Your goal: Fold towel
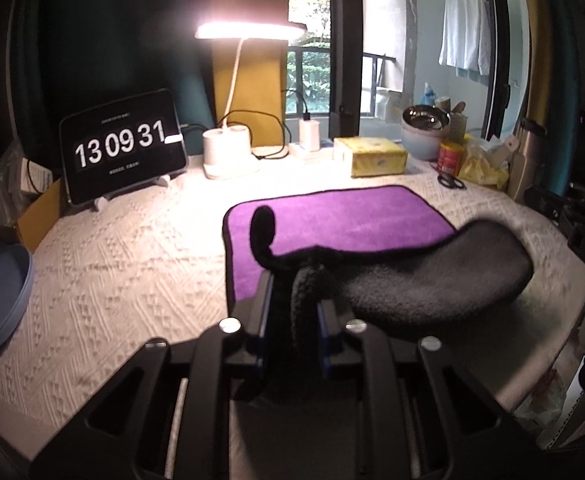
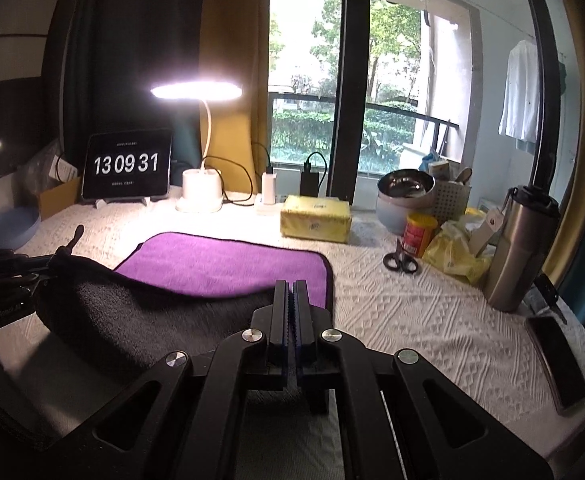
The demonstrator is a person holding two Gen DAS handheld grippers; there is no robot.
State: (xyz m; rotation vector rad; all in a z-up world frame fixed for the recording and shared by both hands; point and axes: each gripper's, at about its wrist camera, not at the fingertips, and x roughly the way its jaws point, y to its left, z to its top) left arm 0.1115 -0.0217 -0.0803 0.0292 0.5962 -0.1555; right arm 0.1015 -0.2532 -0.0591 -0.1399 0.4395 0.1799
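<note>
One blue bowl [image 2: 6, 227] is sitting at the far left of the bench [image 2: 432, 320], then one tablet clock [image 2: 126, 166] and one lit lamp [image 2: 196, 90]. The left tongs [image 1: 292, 300] are pinching a lifted near corner of the single towel [image 2: 220, 266], purple face up, grey underside curling over. The right tongs [image 2: 291, 300] are pressed together on the towel's near right edge. Rightward are lying one yellow tissue pack [image 2: 316, 218], one pair of scissors [image 2: 400, 260] and one steel tumbler [image 2: 520, 248].

right tongs [image 2: 291, 294] closed, towel [image 2: 220, 266] half-lifted
</note>
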